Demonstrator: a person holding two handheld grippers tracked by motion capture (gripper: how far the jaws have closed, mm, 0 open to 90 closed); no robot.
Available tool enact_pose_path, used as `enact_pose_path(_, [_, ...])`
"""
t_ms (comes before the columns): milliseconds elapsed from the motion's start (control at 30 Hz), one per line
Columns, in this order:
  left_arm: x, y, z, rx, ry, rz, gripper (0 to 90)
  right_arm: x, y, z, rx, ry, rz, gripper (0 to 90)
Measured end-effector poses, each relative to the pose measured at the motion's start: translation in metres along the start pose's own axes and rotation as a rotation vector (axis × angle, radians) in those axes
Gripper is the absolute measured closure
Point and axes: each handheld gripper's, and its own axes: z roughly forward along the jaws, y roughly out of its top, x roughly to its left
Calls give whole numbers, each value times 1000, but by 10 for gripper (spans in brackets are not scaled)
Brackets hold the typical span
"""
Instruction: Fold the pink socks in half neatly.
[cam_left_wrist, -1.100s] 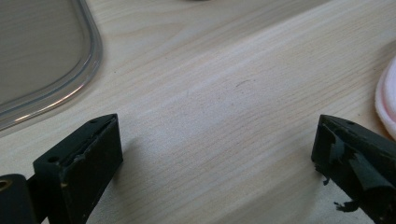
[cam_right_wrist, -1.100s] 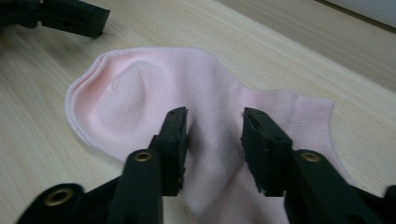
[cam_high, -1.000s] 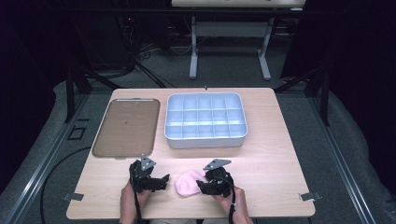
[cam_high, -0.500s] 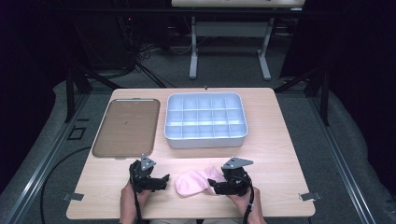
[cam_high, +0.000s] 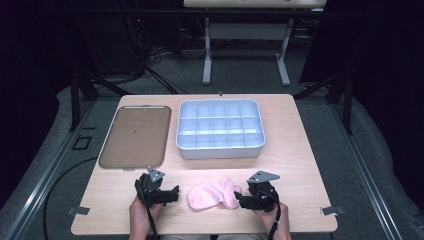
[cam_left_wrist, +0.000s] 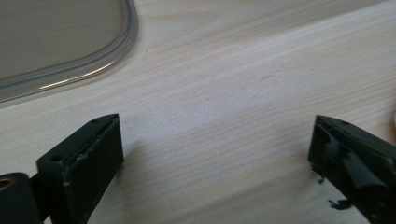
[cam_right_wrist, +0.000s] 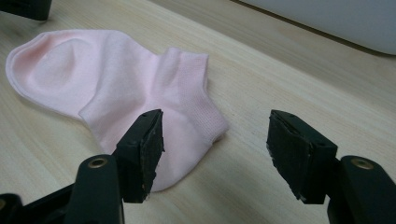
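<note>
A pink ankle sock (cam_high: 214, 194) lies flat near the table's front edge, between my two grippers. In the right gripper view the sock (cam_right_wrist: 116, 88) spreads to the left, its cuff end reaching in between the jaws. My right gripper (cam_high: 242, 201) (cam_right_wrist: 215, 140) stands open, just right of the sock, holding nothing. To the sock's left my left gripper (cam_high: 172, 192) (cam_left_wrist: 212, 158) is open wide over bare wood, apart from the sock.
A brown tray (cam_high: 135, 136) with a clear rim (cam_left_wrist: 70, 70) lies at the back left. A white compartment box (cam_high: 220, 129) stands behind the sock. Wood between box and sock is bare. A person's hands hold the grippers at the front edge.
The right gripper has drawn back to the right off the sock and now stands open beside it. The sock lies more spread out. The left gripper has stayed put.
</note>
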Motion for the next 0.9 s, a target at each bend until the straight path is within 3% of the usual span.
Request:
enact_pose_path(133, [-10, -1, -13, -34, -106, -17, 100, -1, -2, 2, 1, -9, 12, 360])
enact_pose_path(333, [-33, 1, -30, -65, -256, 37, 184, -1, -4, 7, 21, -20, 20, 389])
enact_pose_path(433, [-40, 4, -32, -62, -307, 54, 232, -1, -5, 8, 29, -24, 23, 425])
enact_pose_path(533, [-46, 4, -26, -32, -323, 77, 296, 0, -5, 10, 36, -33, 21, 455])
enact_pose_path(600, [-49, 2, -23, -21, -311, 88, 344, 1, -4, 12, 33, -31, 23, 474])
enact_pose_path(900, [-50, -3, -21, -18, -295, 121, 501, 6, -2, 20, 63, -21, -5, 558])
